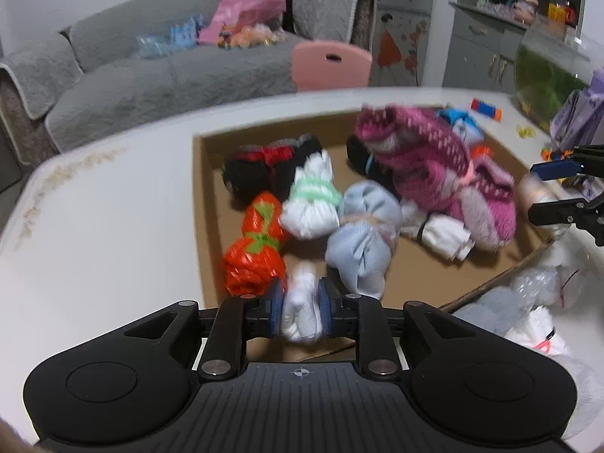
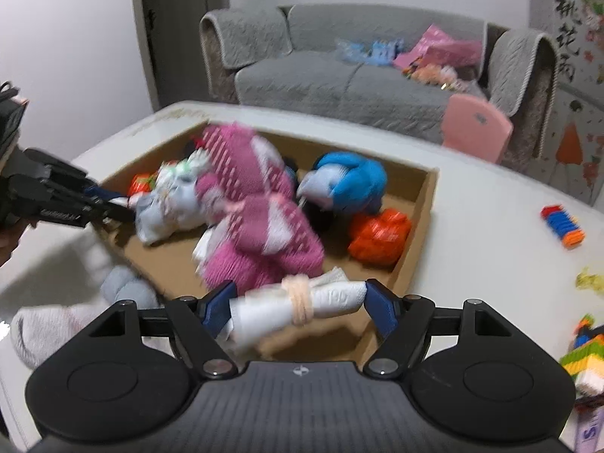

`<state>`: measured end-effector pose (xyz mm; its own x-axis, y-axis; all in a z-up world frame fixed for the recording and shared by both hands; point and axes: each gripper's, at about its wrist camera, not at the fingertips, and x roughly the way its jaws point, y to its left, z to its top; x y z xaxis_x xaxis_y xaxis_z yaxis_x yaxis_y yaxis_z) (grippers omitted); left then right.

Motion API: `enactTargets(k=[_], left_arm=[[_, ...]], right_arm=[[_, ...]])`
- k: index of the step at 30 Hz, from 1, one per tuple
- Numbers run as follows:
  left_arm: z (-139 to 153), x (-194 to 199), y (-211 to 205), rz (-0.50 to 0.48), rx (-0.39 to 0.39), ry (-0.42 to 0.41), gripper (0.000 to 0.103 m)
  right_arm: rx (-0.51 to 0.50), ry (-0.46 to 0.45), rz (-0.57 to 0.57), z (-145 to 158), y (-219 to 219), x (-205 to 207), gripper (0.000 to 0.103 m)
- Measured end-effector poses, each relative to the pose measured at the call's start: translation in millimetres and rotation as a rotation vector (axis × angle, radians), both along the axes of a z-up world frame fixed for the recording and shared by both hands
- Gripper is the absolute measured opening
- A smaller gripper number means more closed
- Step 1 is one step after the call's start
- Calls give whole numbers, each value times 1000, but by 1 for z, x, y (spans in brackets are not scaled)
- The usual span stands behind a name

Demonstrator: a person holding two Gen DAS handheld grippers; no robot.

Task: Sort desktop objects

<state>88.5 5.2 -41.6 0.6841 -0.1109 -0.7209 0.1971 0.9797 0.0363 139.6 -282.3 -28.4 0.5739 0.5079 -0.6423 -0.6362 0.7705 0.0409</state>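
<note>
A shallow cardboard box (image 1: pixel 204 196) on the white table holds several rolled sock bundles: orange (image 1: pixel 256 249), white-and-green (image 1: pixel 313 204), light blue (image 1: pixel 362 238), pink knit (image 1: pixel 434 173). My left gripper (image 1: pixel 301 302) is shut on a white sock roll (image 1: pixel 302 309) over the box's near edge. My right gripper (image 2: pixel 298 302) holds a white sock roll tied with a peach band (image 2: pixel 302 302) lengthwise between its blue pads, over the box's near wall (image 2: pixel 415 249). The right gripper also shows at the right edge of the left wrist view (image 1: pixel 558 188).
Loose socks and clear plastic bags (image 1: pixel 536 294) lie on the table beside the box. Toy bricks (image 2: pixel 562 224) and small bits lie to the right. A pink chair (image 1: pixel 330 64) and a grey sofa (image 1: pixel 170 68) stand behind the table.
</note>
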Motion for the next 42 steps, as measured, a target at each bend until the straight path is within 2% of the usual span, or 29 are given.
enactTargets(k=[1,2,3,7,12,17,24,27,32,33,36,42], left_arm=[[5,-3,0,2,1,-13,37],[9,-6,0,3,3,-25,46],[13,-10,-1,4,8,-38,54],[25,-29,-2,7,8,-78,60],[27,-65,-9,-12,-16,-123,76],[15,-99,-25,-84,-51,-121,80],[1,-147,-67,-253,-24,-162,88],[-5,-153,-88,-283,5,-186,89],[-8,-149,-105,-289,-1,-169,91],[-8,-146,-107,-281,1,-175,95],[-9,-138,-110,-247,0,-196,100],[-18,-118,-112,-220,-32,-181,100]], right_arm=[[10,-14,-6,4,-1,0,80],[24,-25,-12,8,-2,0,85],[38,-32,-16,11,-4,-1,85],[73,-60,-32,19,-11,-7,85],[134,-83,-42,22,-31,-33,86],[220,-57,-67,6,-57,-67,87],[350,-11,-111,-11,-83,-96,88],[408,19,-119,-14,-84,-94,88],[441,37,-121,-19,-79,-93,89],[445,40,-120,-19,-77,-92,89],[456,56,-123,-22,-70,-91,90],[426,89,-102,-30,-43,-82,90]])
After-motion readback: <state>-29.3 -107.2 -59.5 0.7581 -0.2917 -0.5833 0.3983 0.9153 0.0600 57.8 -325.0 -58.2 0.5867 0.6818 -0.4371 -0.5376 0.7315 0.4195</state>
